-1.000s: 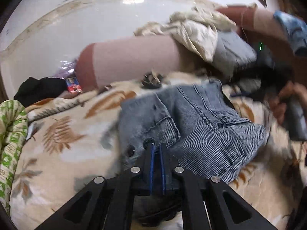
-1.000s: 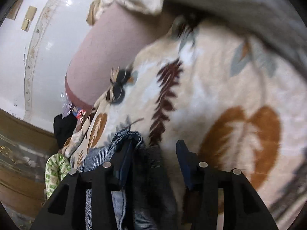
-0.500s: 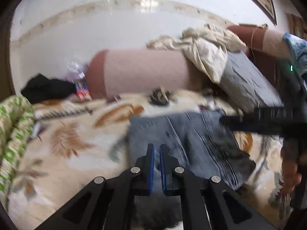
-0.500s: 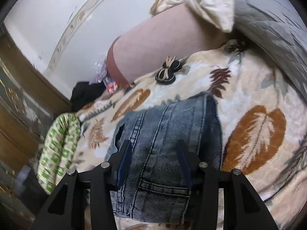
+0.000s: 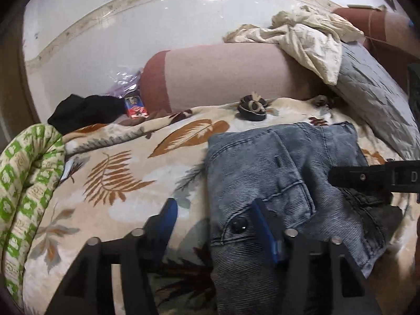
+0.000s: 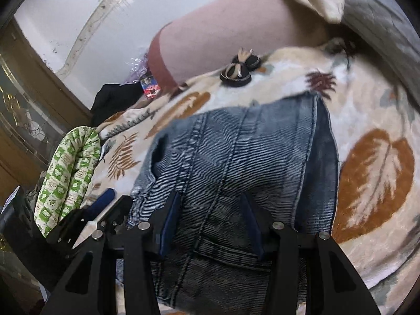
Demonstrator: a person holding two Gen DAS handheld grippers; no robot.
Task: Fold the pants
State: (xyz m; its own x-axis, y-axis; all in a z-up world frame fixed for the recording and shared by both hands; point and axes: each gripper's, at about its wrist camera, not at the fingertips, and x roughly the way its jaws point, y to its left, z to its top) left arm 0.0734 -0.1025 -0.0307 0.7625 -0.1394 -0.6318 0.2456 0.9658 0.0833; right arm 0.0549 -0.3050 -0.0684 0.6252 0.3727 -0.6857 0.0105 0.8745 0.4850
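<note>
- Jeans (image 5: 286,178): folded into a compact blue-grey denim bundle, lying flat on the leaf-print blanket (image 5: 118,173), toward its right half in the left wrist view. Pocket seam and a dark metal button (image 5: 237,227) face up near the lower left corner of the bundle.
- Left gripper (image 5: 214,223): jaws opening, blue pads apart. The left edge of the jeans with the button lies between them; neither pad presses on the cloth, so nothing is gripped.
- Right gripper (image 6: 211,223): jaws part-open over the middle of the bundle, denim showing between the fingers. Cannot tell whether the pads press the fabric. In the left wrist view one black finger (image 5: 367,177) of it reaches in from the right over the far side of the jeans.
- Beyond the jeans, on the blanket: small dark hair bows (image 5: 252,107) with beige ribbon, well apart from the denim.
- Behind those: pink bolster (image 5: 223,76) with a darker red end, lying along the white wall (image 5: 131,26).
- On the bolster's right end: crumpled cream cloth (image 5: 309,36), draped onto a grey quilted pillow (image 5: 375,89).
- Left of the bolster: black garment (image 5: 84,110), a small red-and-blue packet (image 5: 135,106), clear plastic wrap (image 5: 123,82).
- Far left edge: rolled green-and-white patterned quilt (image 5: 23,183).
</note>
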